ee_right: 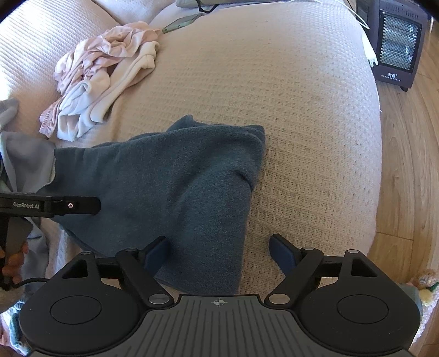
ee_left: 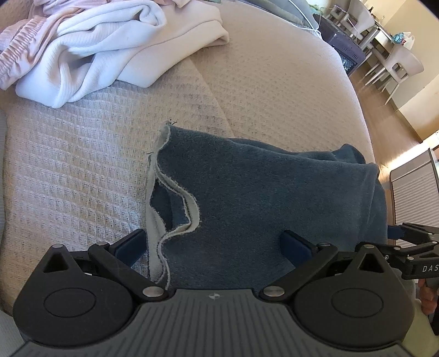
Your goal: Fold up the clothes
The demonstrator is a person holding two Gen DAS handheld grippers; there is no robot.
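Observation:
A dark blue fleece garment (ee_left: 260, 197) lies folded on the beige waffle bedspread (ee_left: 82, 170), its pale raw-edged hem wavy on the left side. My left gripper (ee_left: 214, 244) stands open low over its near edge, with the hem and fabric between the spread fingers and no pad pressing. In the right wrist view the same garment (ee_right: 170, 178) runs down between the fingers of my right gripper (ee_right: 219, 252), which is open wide; the left pad (ee_right: 156, 252) sits at the cloth's edge. The left gripper's body (ee_right: 55, 206) rests over the garment's left part.
A crumpled pile of pink and white clothes (ee_right: 104, 77) lies at the back left of the bed. A pale blue-grey cloth (ee_right: 24, 153) sits at the left edge. A phone (ee_right: 181, 23) lies farther back. A dark heater (ee_right: 397, 46) stands on the wooden floor (ee_right: 406, 164) to the right.

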